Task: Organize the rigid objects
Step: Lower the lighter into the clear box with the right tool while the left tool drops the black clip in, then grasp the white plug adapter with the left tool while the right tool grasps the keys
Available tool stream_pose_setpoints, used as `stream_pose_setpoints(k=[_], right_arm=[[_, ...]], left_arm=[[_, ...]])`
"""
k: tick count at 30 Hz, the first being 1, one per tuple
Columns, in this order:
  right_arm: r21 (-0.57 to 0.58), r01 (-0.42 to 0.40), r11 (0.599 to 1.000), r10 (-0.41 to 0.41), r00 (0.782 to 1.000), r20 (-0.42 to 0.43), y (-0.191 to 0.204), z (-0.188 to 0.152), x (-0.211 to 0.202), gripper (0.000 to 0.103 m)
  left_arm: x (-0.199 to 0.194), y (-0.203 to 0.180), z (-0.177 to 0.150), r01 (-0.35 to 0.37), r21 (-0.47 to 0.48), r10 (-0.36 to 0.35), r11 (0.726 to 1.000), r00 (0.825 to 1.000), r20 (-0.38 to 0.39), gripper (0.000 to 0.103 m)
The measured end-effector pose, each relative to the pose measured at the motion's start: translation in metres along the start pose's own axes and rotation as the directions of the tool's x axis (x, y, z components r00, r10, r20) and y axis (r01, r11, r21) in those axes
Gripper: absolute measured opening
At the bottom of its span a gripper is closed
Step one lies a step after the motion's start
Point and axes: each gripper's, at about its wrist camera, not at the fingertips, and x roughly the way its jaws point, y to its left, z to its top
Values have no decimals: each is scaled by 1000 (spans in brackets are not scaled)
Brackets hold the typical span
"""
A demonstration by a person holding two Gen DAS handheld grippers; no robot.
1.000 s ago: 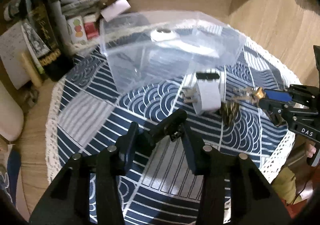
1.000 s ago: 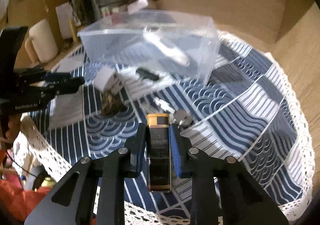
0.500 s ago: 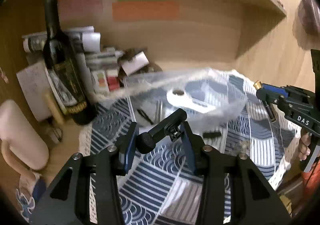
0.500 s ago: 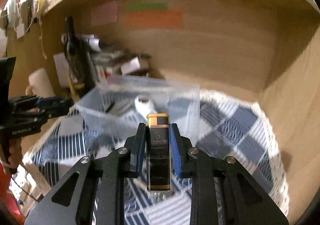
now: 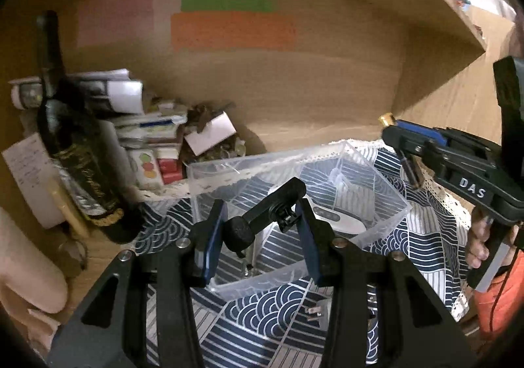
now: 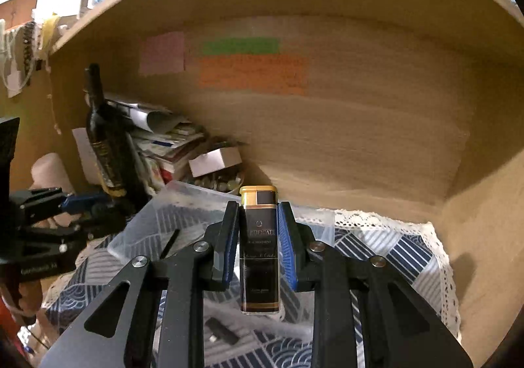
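My left gripper [image 5: 260, 223] is shut on a black camera-mount bracket [image 5: 267, 207] and holds it above the near side of a clear plastic bin [image 5: 383, 201]. A white oval device [image 5: 337, 219] lies in the bin. My right gripper [image 6: 257, 230] is shut on a black-and-gold lighter [image 6: 260, 250], held above the bin's far side [image 6: 196, 196]. The right gripper also shows in the left wrist view [image 5: 409, 151], and the left gripper in the right wrist view [image 6: 85, 204]. A white plug adapter [image 5: 319, 312] lies on the cloth.
A blue-and-white patterned cloth [image 5: 422, 256] covers the desk. A dark wine bottle [image 5: 82, 155], stacked papers and small boxes [image 5: 157, 138] crowd the back left. A pale mug [image 5: 23, 269] stands at left. A small black object [image 6: 222, 333] lies on the cloth. Wooden walls enclose the nook.
Both grippers rose off the cloth with their objects and moved toward the bin. The bracket and lighter now hang over it.
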Motion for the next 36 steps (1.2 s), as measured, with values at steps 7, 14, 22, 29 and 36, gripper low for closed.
stream_pose_setpoints(k=[7, 14, 22, 29, 36], right_arm=[[-18, 20, 1000, -22, 994, -107, -8, -8, 47, 22], [-22, 0, 1000, -5, 974, -225, -19, -24, 87, 22], [-38, -38, 999, 25, 954, -298, -15, -36, 104, 22], [-23, -22, 1000, 14, 960, -281, -15, -32, 96, 40], [-9, -14, 1000, 11, 979, -201, -17, -20, 56, 60]], left_arm=[[39, 0, 1, 19, 1, -19, 1000, 995, -94, 43], [72, 0, -8, 19, 11, -17, 1000, 984, -178, 43], [82, -5, -12, 14, 18, -10, 1000, 979, -205, 43], [73, -9, -10, 5, 21, 0, 1000, 979, -204, 55], [42, -13, -4, -6, 32, 10, 999, 989, -149, 73]])
